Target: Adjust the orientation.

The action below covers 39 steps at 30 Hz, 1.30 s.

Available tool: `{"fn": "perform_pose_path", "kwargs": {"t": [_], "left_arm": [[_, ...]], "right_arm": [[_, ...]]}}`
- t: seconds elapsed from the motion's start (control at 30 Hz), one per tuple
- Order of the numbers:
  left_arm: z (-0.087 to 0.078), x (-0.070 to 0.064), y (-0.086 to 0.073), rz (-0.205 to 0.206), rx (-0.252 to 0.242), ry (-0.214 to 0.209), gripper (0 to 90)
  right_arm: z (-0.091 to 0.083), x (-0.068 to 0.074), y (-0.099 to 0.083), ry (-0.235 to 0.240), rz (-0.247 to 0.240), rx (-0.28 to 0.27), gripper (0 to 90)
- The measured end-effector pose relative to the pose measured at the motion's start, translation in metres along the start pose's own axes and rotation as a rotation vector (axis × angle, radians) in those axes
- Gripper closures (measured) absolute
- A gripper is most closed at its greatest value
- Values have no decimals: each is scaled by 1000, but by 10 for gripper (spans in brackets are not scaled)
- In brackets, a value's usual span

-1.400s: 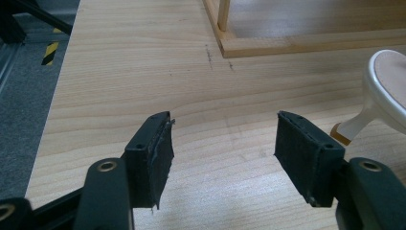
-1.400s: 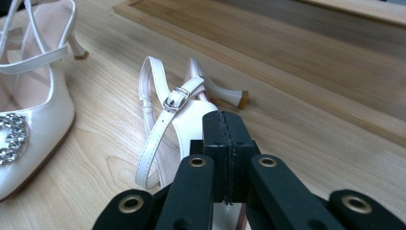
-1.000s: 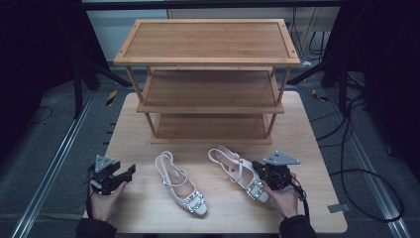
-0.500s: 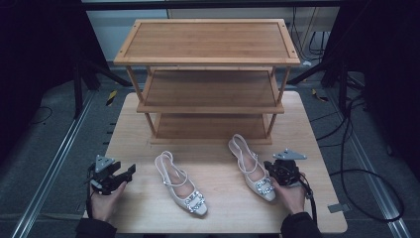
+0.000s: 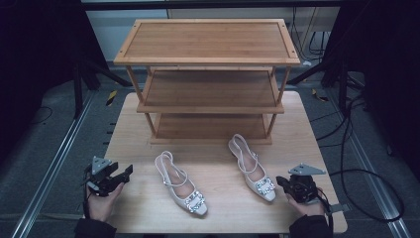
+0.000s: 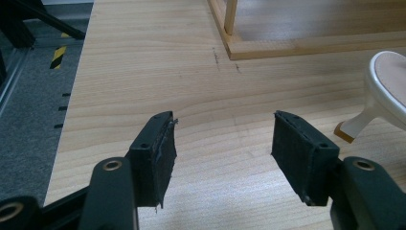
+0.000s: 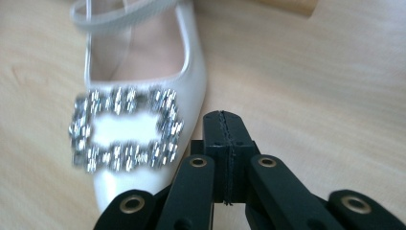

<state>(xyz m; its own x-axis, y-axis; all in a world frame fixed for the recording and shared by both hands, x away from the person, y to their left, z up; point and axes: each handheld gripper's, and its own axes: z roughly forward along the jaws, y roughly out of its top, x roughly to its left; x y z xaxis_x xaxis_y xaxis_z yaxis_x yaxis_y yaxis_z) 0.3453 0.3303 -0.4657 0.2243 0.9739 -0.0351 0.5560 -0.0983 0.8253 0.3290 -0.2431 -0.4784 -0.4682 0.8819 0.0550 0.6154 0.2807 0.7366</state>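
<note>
Two white slingback shoes with sparkly buckles lie on the table in front of a wooden rack. The left shoe [image 5: 181, 184] points toe-first toward the front edge. The right shoe [image 5: 252, 168] lies nearer the rack, and its buckle [image 7: 125, 128] is close up in the right gripper view. My right gripper [image 5: 281, 181] [image 7: 224, 119] is shut on nothing, resting just right of that shoe's toe. My left gripper [image 5: 127, 173] [image 6: 222, 130] stands open over bare table at the front left, apart from the left shoe's heel [image 6: 383, 91].
The three-shelf wooden rack [image 5: 208, 59] stands at the back of the table [image 5: 213, 218], all shelves bare. Its bottom shelf's front edge [image 6: 306, 45] lies ahead of my left gripper. Dark floor, rails and cables surround the table.
The right shoe has swung and slid to the right, its heel now toward the rack. My right gripper moved right with it and now sits beside the toe. The left gripper stayed put.
</note>
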Motion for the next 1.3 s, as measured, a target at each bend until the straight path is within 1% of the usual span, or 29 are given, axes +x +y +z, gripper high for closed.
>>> {"fn": "perform_pose_path", "kwargs": {"t": [0.07, 0.13, 0.17, 0.2, 0.23, 0.37, 0.47, 0.57, 0.63, 0.7, 0.77, 0.87, 0.97, 1.0, 1.03, 1.07, 1.13, 1.2, 1.27, 1.3], "left_arm": [[0, 0, 0, 3, 6, 0, 397], [0, 0, 0, 5, 7, 0, 398], [0, 0, 0, 5, 7, 0, 399], [0, 0, 0, 2, 2, 0, 399], [0, 0, 0, 1, 1, 1, 399], [0, 1, -1, 3, 8, 0, 400], [0, 0, 0, -1, 2, 4, 400], [-1, 0, 0, 0, 1, 4, 401], [-1, 0, 0, 2, 2, 4, 401], [-2, 0, 0, 4, 2, 4, 401], [-2, 1, 0, 4, 2, 4, 401], [-1, 1, -1, 2, 4, 6, 402], [-1, 2, -1, 2, 5, 7, 402], [-1, 2, -1, 2, 5, 7, 402], [-1, 2, -1, 2, 5, 7, 402], [-1, 2, -1, 2, 4, 8, 402], [-1, 2, -1, 3, 5, 8, 402], [-1, 3, -1, 1, 4, 12, 402], [-1, 4, -1, 0, 4, 11, 403], [-1, 4, -1, 0, 3, 12, 403]], "right_arm": [[1, 3, -3, 12, -14, 25, 900], [2, 6, -5, 31, -25, 35, 900], [2, 6, -5, 31, -25, 35, 900], [2, 9, -5, 30, -31, 35, 900], [2, 13, -4, 14, -55, 42, 900], [1, 14, -5, 22, -52, 38, 900], [-2, 19, -6, 32, -52, 27, 900], [-3, 24, -7, 62, -60, 20, 900], [-1, 30, -8, 102, -64, 18, 900], [4, 39, -6, 135, -90, 36, 900], [7, 49, -4, 168, -115, 34, 900], [13, 63, 0, 193, -113, 5, 900], [22, 77, 7, 197, -110, -13, 900], [24, 81, 9, 199, -111, -15, 900], [24, 81, 9, 199, -111, -15, 900], [32, 92, 13, 177, -124, -14, 900], [37, 99, 18, 150, -124, -16, 900], [43, 106, 22, 130, -101, -21, 900], [50, 111, 25, 114, -98, -15, 900], [52, 113, 26, 108, -85, -12, 900]]}}
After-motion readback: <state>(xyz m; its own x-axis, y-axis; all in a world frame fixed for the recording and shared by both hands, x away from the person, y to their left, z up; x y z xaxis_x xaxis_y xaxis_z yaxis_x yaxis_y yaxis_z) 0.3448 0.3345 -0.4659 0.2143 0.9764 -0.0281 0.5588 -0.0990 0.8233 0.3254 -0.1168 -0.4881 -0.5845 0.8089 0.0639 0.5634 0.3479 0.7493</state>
